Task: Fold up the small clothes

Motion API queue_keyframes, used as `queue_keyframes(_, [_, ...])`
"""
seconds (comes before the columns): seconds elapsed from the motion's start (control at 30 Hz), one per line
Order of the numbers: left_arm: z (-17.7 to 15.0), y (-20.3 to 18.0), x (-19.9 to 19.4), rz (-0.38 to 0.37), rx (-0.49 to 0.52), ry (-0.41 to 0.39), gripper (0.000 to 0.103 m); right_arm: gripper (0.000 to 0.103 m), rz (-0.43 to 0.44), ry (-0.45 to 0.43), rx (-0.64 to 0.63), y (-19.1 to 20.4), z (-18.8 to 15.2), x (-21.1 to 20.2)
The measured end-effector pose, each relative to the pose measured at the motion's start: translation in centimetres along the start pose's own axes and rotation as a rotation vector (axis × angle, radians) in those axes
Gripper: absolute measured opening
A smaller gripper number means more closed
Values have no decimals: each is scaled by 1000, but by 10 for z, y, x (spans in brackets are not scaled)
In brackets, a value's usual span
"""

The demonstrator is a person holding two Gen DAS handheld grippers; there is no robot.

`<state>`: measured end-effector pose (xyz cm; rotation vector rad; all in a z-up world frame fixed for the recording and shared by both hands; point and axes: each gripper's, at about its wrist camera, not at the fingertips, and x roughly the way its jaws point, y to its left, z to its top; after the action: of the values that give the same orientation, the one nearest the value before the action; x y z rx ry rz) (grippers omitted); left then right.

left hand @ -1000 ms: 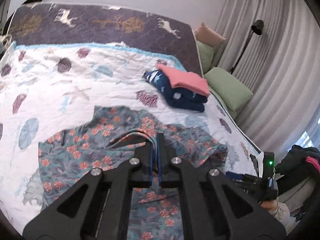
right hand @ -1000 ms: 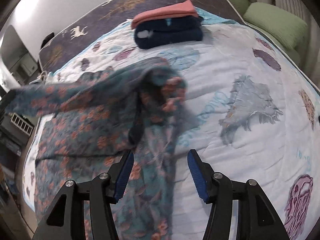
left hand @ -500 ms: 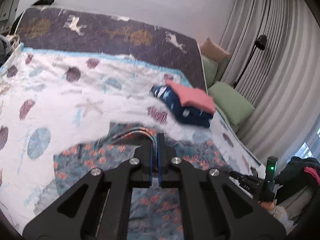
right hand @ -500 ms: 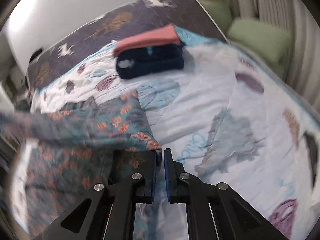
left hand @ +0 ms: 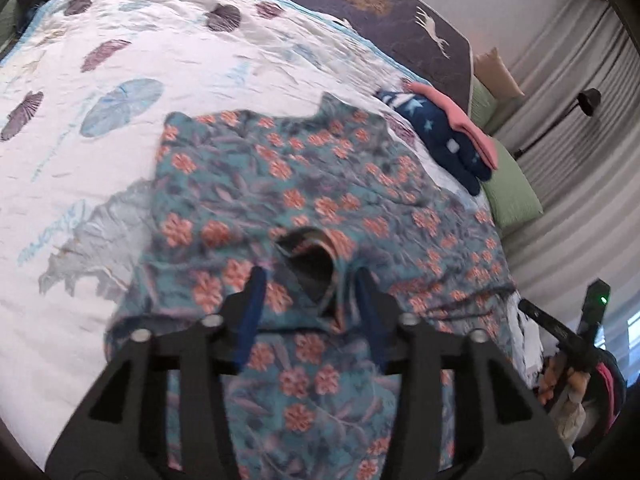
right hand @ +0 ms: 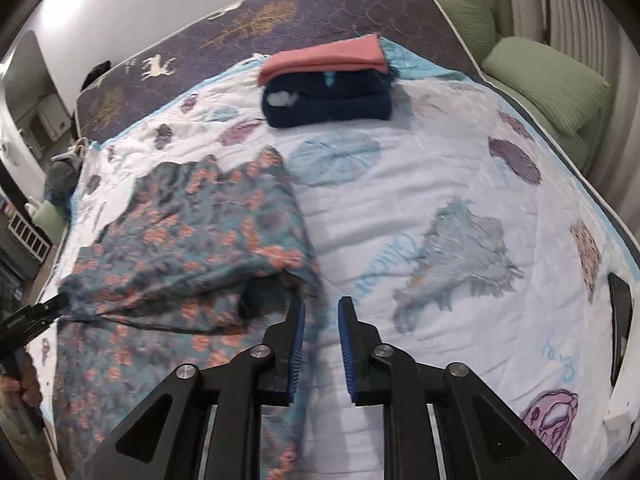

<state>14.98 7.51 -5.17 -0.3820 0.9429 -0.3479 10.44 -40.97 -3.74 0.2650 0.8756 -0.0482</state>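
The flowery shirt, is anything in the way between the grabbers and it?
Nothing visible is. The left gripper is open right over the flowery shirt, and the right gripper is open at its edge. The folded pile sits farther up the bed, apart.

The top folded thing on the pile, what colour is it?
Coral pink; the top folded garment shows best in the right wrist view.

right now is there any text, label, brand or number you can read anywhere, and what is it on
Nothing here reads clearly.
Blue script on the quilt beside the grey shell print: lettering is there, too distorted to quote.
Blue script near the quilt's right edge: unreadable.
Blue script on the quilt in the left wrist view: blurred.
White patch on the navy folded garment: no legible text.
Floral garment: pattern only, no wording.
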Motion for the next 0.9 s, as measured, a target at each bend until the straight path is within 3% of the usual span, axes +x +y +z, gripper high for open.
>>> queue_keyframes(0.07, [7,1,8,-3,-11,23,56,22,29,3,-10,8,-1,2])
queue_keyframes(0.27, [26,6,38,-153,-115,124,56,24,58,32,-50,27,-7,10])
queue_keyframes(0.3, [30,5,41,-176,-130,124,43,25,58,37,-51,28,-7,12])
queue_keyframes(0.37, [39,1,41,-182,-144,91,6,26,60,42,-46,28,-7,14])
queue_keyframes(0.43, [51,-11,22,-193,-135,-8,6,27,54,46,-38,27,-6,17])
queue_keyframes(0.53, [63,-42,-24,-262,-10,-155,6,28,42,46,-29,27,-3,18])
queue_keyframes(0.57, [64,-50,-35,-252,47,-184,6,29,41,43,-31,26,-2,19])
queue_keyframes(0.63, [63,-49,-35,-161,112,-173,6,32,39,44,-36,26,-1,21])
queue_keyframes(0.77, [50,-10,4,-1,58,-42,6,33,35,72,-26,26,-2,31])
queue_keyframes(0.8, [45,0,12,19,36,-20,6,34,35,74,-28,27,-3,32])
queue_keyframes(0.9, [35,18,17,-12,-26,-5,6,34,16,74,-53,33,-3,32])
